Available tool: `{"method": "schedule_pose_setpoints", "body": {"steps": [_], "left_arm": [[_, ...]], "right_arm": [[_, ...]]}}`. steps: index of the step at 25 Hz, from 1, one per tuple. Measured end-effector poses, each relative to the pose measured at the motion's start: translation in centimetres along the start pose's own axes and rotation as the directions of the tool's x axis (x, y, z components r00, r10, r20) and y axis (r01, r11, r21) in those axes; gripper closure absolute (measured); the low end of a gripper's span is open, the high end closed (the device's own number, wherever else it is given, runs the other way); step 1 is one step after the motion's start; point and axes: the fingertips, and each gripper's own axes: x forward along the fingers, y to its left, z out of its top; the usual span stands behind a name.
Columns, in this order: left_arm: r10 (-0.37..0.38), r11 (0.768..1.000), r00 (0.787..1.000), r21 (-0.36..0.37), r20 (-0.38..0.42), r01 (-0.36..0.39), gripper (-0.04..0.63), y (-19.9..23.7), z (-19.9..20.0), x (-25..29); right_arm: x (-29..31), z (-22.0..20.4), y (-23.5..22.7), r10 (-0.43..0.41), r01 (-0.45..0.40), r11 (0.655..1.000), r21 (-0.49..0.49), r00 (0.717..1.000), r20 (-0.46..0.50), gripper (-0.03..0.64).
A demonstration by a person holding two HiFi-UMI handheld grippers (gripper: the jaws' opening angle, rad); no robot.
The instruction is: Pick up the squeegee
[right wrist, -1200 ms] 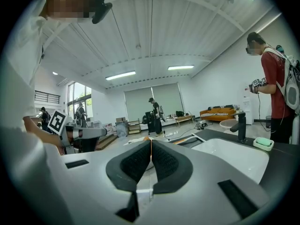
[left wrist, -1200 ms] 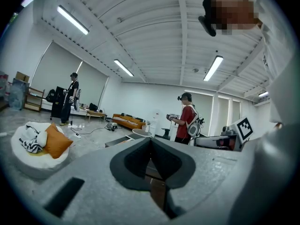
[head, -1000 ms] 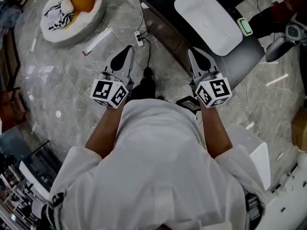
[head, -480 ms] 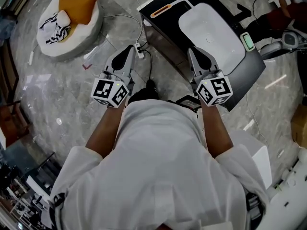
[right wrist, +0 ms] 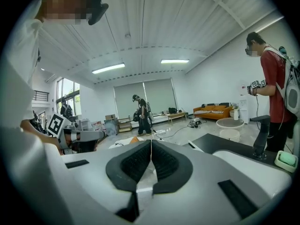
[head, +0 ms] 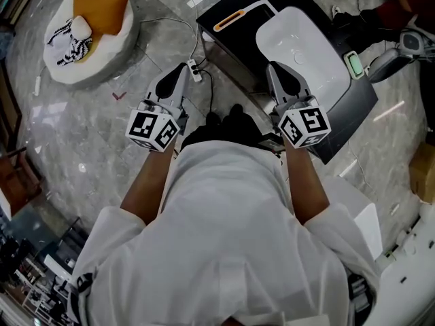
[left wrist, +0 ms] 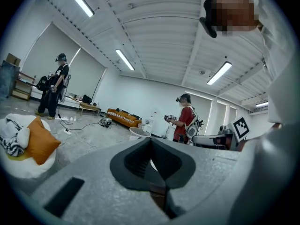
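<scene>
In the head view a black table stands ahead of me, with a white oval basin on it. A slim orange-edged tool, possibly the squeegee, lies near the table's far left corner. My left gripper hangs over the floor, left of the table, jaws shut and empty. My right gripper hovers at the table's near edge beside the basin, also shut and empty. The left gripper view shows its gripper closed on nothing, and so does the right gripper view for the other gripper.
A round white pouf with an orange cushion sits on the marble floor at far left. A power strip with cables lies by the table. A small green item rests on the table's right. A person in red stands beyond.
The black table and basin have come nearer in the head view, and the pouf has slid left. Both grippers stay shut and keep their place before me.
</scene>
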Motion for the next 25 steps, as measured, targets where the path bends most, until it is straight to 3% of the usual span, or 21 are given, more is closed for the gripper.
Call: {"method": "schedule_pose_setpoints", "body": {"steps": [9,17,25], "left_arm": [[-0.089,0.996,0.995,0.006,-0.043,0.09,0.581,1.1,0.6,8.7],[-0.189,0.98,0.974,0.036,-0.122,0.194,0.581,1.7,1.6,18.0],[-0.204,0.968,0.931,0.076,-0.304,0.237,0.581,2.2,0.0,25.4]], "right_arm": [[4.0,0.3,-7.0,-0.041,0.041,0.999,0.031,0.999,-0.008,0.601],[8.3,1.5,-13.3,-0.054,0.055,0.997,0.052,0.998,-0.013,0.601],[10.2,0.8,-18.6,-0.077,0.077,0.991,0.108,0.997,-0.003,0.601]]}}
